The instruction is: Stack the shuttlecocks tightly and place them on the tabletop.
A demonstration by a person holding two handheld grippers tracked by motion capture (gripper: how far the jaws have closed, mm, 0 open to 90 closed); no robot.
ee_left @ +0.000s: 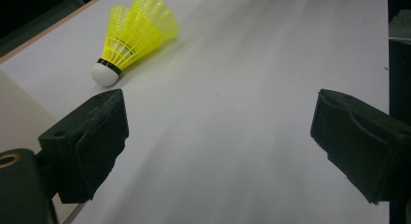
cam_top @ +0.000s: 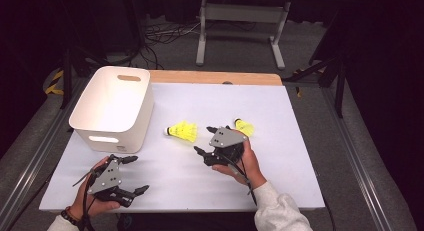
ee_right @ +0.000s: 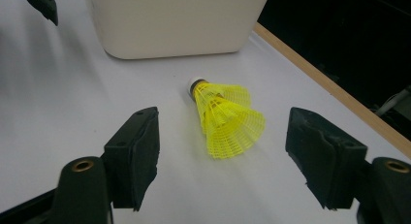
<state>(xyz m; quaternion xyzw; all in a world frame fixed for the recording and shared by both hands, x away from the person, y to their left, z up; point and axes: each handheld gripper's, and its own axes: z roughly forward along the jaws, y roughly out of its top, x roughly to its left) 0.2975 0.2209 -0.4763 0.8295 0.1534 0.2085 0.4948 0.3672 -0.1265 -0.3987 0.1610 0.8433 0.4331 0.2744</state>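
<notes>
Two yellow birdies lay on the white table [cam_top: 280, 156], and the white bin [cam_top: 112, 108] at the far left looked empty inside. So no birdie was put away yet. The near birdie [cam_top: 182, 130] lay in the middle, just right of the bin. The right gripper [cam_top: 206, 139] was wide open, pointing at it, holding nothing. The other birdie [cam_top: 244, 127] lay behind that gripper. The left gripper [cam_top: 135, 175] waited near, open and empty.
</notes>
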